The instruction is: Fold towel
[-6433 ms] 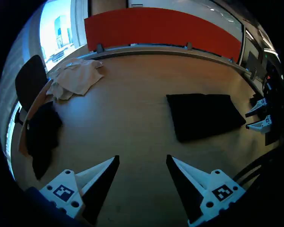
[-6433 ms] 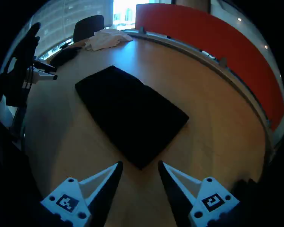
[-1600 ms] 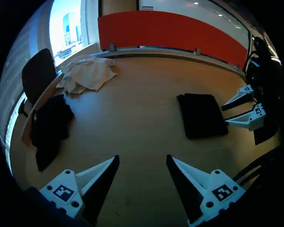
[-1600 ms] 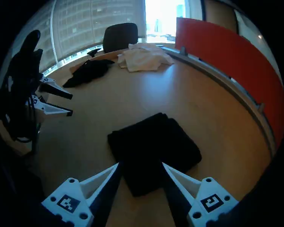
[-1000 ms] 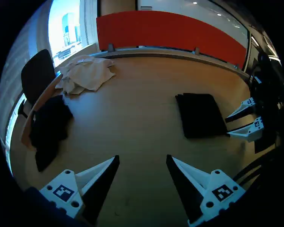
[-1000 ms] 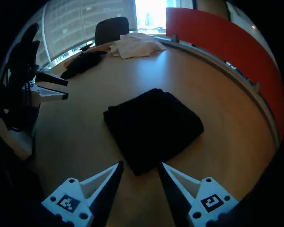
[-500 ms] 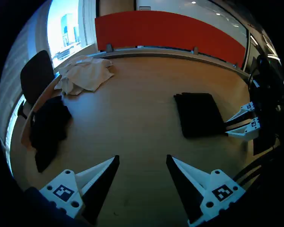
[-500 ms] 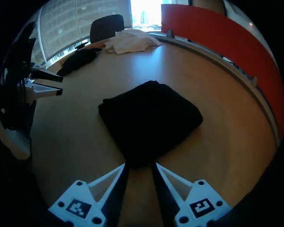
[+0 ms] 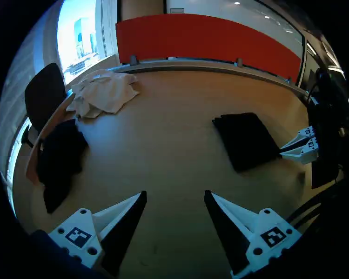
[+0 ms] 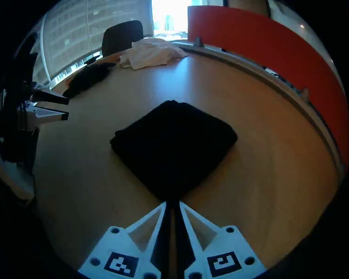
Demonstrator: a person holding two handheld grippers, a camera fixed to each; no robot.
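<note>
Folded black towel (image 10: pixel 174 135) is lying on the worktop (image 10: pixel 272 181), with the right gripper (image 10: pixel 172 204) fingers clamping its near corner. The left gripper (image 9: pixel 175 192) is hovering well apart, fingers spread. Likely best to be carrying that corner low and straight, keeping the layers stacked.

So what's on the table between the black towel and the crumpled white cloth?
Nothing. In the left gripper view, the stretch between the black towel and the white cloth is bare wooden tabletop.

I see the towel (image 10: pixel 174 139) lying mid-tabletop (image 10: pixel 272 176), a cloth heap (image 10: pixel 149 52) at the far edge, a chair (image 10: pixel 121 33) behind that.
</note>
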